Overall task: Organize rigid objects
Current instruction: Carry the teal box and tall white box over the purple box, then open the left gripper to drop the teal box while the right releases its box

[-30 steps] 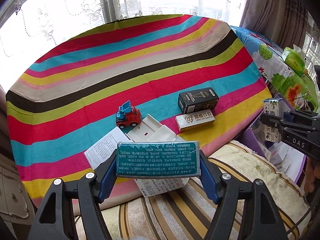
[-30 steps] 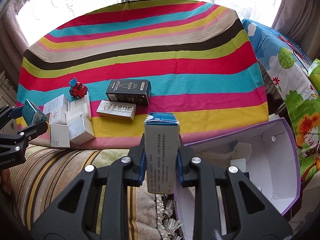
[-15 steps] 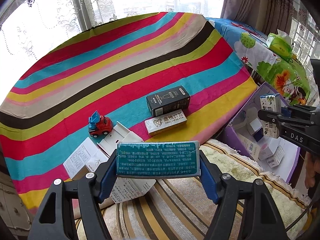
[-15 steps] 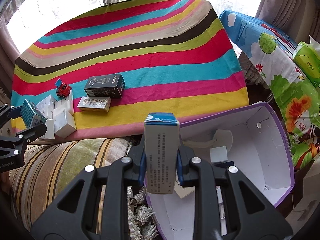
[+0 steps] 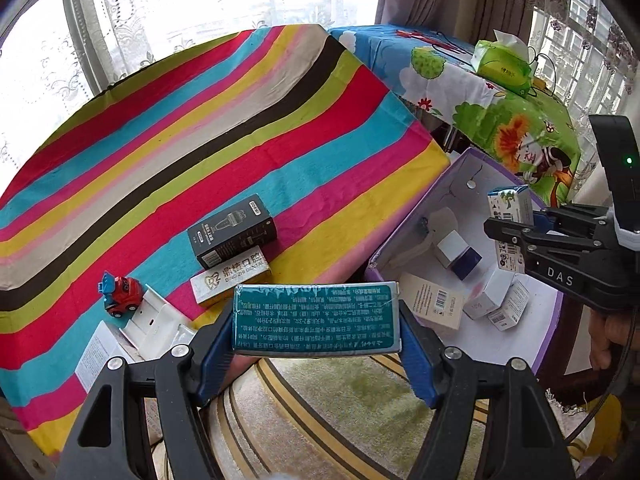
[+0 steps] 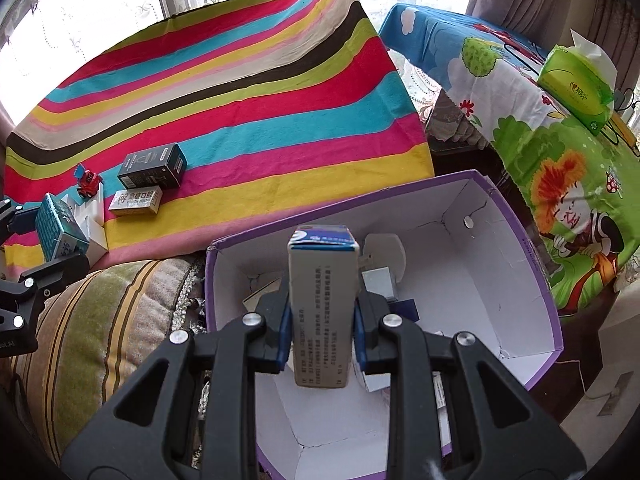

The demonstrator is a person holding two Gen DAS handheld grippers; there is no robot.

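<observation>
The left tongs (image 5: 316, 326) are clenched on a teal carton (image 5: 316, 318), its long axis crosswise between the pads, the printed Chinese text upside down to the camera. The right tongs (image 6: 320, 330) grip a grey, blue-topped carton (image 6: 322, 304) standing on end, long axis pointing away, above the open purple box (image 6: 532, 264). On the striped bench (image 5: 200, 128) lie a black box (image 5: 232, 236) marked, perhaps, "DORMI", a box lettered "DING ZHI DENTAL" (image 5: 230, 280), and a red toy car (image 5: 120, 300).
</observation>
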